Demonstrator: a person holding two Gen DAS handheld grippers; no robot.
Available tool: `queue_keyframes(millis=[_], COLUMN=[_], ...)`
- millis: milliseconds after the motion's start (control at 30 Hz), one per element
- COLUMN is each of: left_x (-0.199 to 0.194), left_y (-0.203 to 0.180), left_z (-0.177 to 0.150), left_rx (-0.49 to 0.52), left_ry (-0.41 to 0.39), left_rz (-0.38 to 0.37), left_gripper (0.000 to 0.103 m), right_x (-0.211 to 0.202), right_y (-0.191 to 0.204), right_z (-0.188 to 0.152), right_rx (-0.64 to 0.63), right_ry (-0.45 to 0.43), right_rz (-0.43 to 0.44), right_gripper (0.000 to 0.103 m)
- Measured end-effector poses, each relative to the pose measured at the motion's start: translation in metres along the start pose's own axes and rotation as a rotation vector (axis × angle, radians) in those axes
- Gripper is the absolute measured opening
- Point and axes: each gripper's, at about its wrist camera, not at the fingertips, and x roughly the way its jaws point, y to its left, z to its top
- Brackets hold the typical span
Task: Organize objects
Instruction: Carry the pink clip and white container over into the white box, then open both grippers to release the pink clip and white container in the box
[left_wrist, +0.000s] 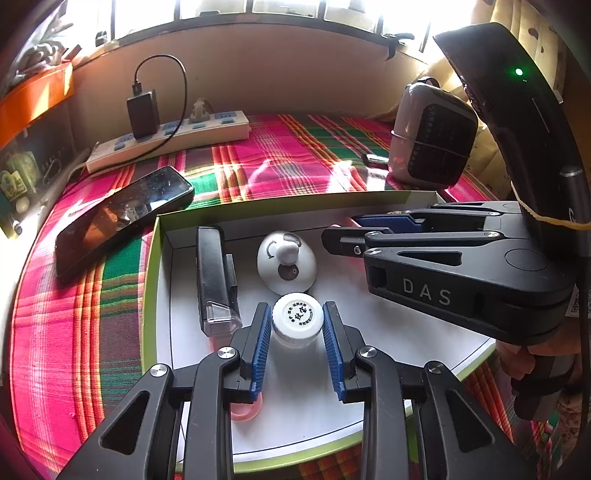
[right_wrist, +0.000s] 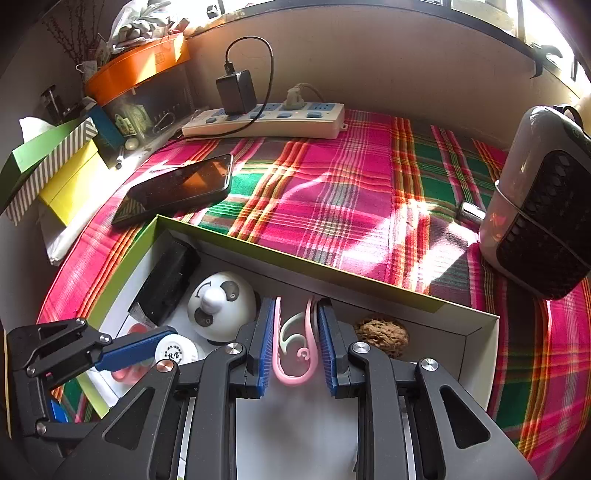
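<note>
Left wrist: white-capped bottle (left_wrist: 297, 316) — seemingly clear-bodied.

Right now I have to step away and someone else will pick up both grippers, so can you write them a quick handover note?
Left gripper: shut on the small white-capped bottle, low over the box floor.
Right gripper: shut on the pink ear hook, near the box's far wall.
Already in the green-edged box: black stapler, white dome-shaped gadget, walnut, pink ring.
Outside, on the plaid cloth: smartphone, power strip, small heater; whether these belong to the job I cannot tell.
Left: set down and release both held items.
</note>
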Motion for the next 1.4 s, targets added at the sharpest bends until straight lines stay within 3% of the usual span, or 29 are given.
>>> queue_keyframes(millis=[933, 1400], left_x=[0.002, 0.0], left_y=[0.0, 0.002], left_z=[0.0, 0.0], left_rx=[-0.01, -0.019], left_ry=[0.01, 0.013], left_rz=[-0.02, -0.01], left_gripper=[0.027, 0.032], right_x=[0.005, 0.0], right_y=[0.007, 0.011], right_z=[0.0, -0.003], right_rx=[-0.044, -0.037], right_ry=[0.029, 0.021], right_rz=[-0.04, -0.049], right_gripper=[0.024, 0.042])
